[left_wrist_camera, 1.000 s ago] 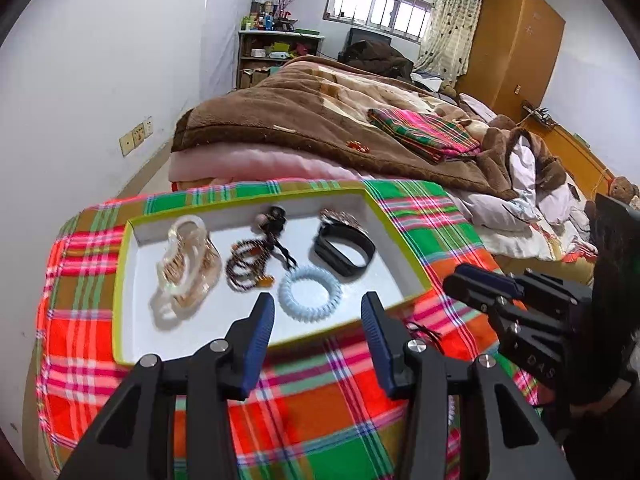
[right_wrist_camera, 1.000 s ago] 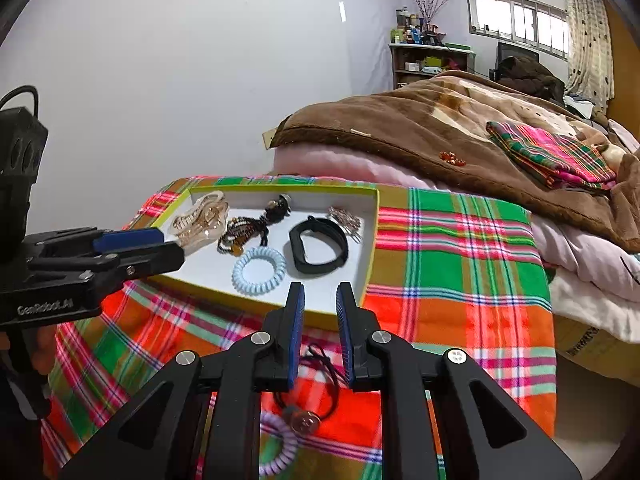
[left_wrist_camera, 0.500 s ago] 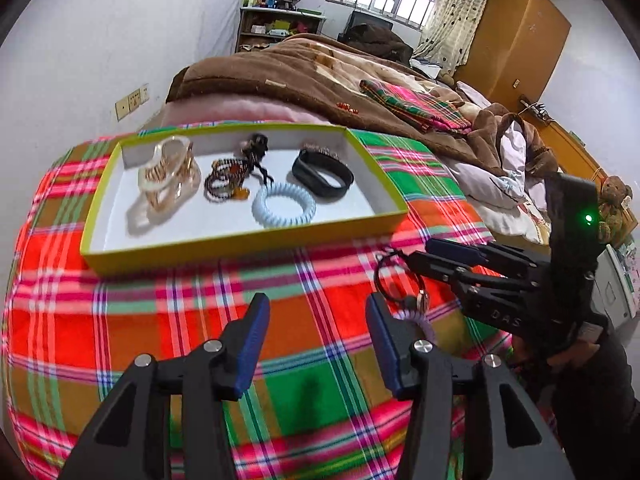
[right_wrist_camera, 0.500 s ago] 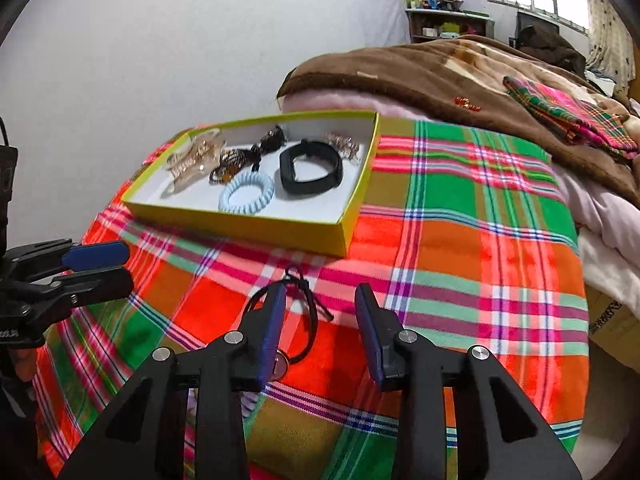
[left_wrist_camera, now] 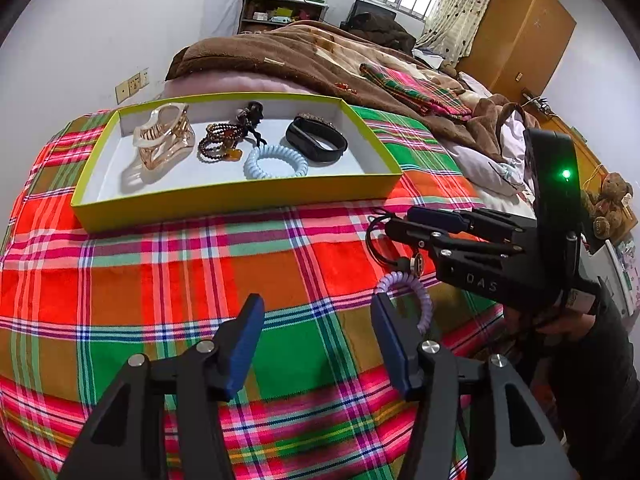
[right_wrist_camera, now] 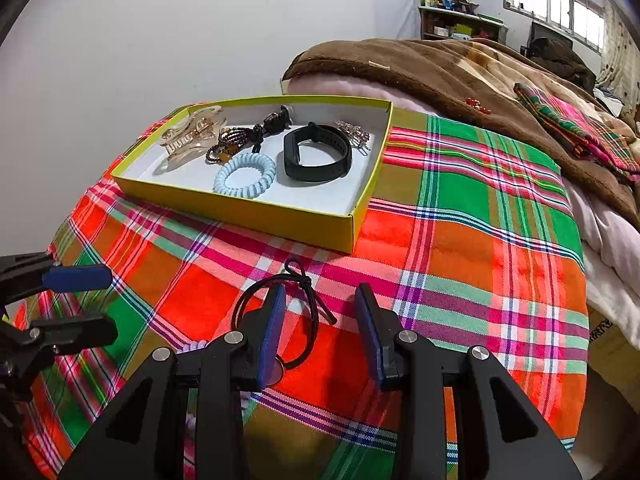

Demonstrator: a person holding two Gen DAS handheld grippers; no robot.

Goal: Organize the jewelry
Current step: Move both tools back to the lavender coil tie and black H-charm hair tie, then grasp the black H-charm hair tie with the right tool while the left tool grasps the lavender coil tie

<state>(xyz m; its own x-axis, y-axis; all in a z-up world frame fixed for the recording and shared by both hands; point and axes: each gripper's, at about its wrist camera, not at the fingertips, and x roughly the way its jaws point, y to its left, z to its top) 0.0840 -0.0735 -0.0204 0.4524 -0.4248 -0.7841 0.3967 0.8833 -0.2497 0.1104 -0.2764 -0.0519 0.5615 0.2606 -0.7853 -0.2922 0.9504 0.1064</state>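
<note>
Right wrist view shows the right gripper [right_wrist_camera: 320, 330] with jaws spread wide and holding nothing, low over a black elastic hair tie [right_wrist_camera: 280, 312] on the plaid cloth [right_wrist_camera: 460, 260], just in front of the yellow-green tray [right_wrist_camera: 256, 216]. Only the left wrist view shows the lilac spiral tie [left_wrist_camera: 404, 300] fully, beside the black one, farther from the tray. The left gripper [left_wrist_camera: 316, 334] is wide open and empty. In the tray lie a clear claw clip [right_wrist_camera: 192, 136], beaded bracelet [right_wrist_camera: 230, 144], pale-blue spiral tie [right_wrist_camera: 245, 176] and black band [right_wrist_camera: 318, 156].
</note>
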